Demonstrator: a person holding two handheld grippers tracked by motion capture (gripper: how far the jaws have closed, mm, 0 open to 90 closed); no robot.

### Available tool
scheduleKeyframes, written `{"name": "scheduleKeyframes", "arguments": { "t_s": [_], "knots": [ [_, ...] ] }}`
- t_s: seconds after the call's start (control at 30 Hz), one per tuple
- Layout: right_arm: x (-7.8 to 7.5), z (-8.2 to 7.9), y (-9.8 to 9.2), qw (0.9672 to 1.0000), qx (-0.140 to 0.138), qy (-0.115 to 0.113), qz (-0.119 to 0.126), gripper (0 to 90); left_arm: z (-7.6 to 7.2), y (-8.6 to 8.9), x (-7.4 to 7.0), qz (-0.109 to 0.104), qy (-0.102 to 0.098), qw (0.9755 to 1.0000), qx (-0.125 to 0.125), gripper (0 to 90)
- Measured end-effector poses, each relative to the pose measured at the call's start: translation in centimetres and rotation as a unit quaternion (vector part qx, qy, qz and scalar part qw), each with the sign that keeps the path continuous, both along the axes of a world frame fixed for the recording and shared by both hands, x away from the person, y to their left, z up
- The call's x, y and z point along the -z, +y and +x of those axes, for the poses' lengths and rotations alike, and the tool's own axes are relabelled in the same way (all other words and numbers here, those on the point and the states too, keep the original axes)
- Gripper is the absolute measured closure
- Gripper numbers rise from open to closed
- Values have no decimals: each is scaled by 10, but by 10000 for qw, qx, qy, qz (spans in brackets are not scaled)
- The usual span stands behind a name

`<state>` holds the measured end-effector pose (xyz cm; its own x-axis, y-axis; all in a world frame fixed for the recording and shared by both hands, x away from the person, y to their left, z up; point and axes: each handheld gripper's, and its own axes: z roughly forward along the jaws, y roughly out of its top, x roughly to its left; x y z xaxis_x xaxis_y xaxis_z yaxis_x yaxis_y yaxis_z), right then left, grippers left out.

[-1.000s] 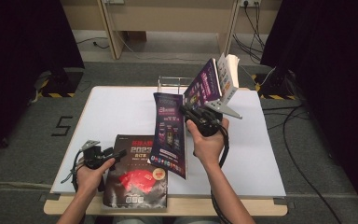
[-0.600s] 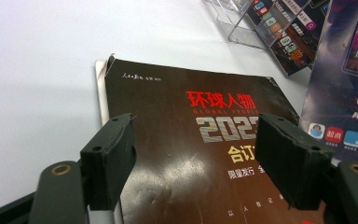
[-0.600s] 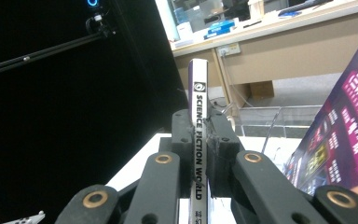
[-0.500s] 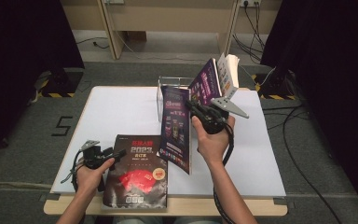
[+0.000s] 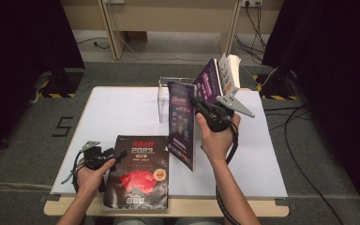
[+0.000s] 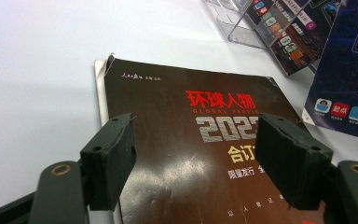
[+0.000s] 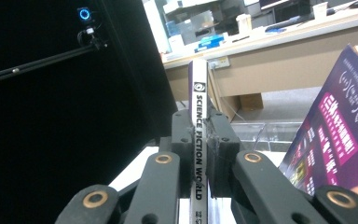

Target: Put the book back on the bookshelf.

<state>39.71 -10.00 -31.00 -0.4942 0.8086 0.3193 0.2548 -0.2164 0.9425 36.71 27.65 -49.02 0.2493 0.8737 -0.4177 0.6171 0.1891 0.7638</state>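
Note:
My right gripper [image 5: 200, 107] is shut on the spine of a purple magazine [image 5: 181, 125] and holds it upright above the table, just in front of the clear rack [image 5: 161, 96]. In the right gripper view the jaws of that gripper [image 7: 200, 128] clamp the white spine [image 7: 199, 105], which reads "Science Fiction World". A black magazine [image 5: 138, 171] with red print lies flat near the front edge. My left gripper [image 5: 98, 157] rests at its left edge. In the left gripper view that gripper [image 6: 198, 144] stands open, low over the black cover [image 6: 191, 116].
A second purple magazine [image 5: 209, 80] and a white book [image 5: 230, 69] lean in the rack at the back right. The white table [image 5: 122, 108] ends close behind the rack. Cables and dark curtains surround the table.
The right gripper has swung the purple magazine more upright and edge-on and shifted it slightly right, toward the rack. The left gripper and the black magazine have kept still.

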Motion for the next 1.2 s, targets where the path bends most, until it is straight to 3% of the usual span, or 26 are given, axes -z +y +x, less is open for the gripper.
{"name": "scheduleKeyframes", "arguments": {
  "t_s": [0.83, 1.2],
  "knots": [
    [-19, 11, -16, 9983, 418, -300, 290, 835, 0, 0, 2, 16, 40, 10000, 12, 276],
    [-32, 25, -9, 9976, 458, -415, 311, 835, 1, 0, 2, -2, 41, 10000, -5, 274]
  ]
}}
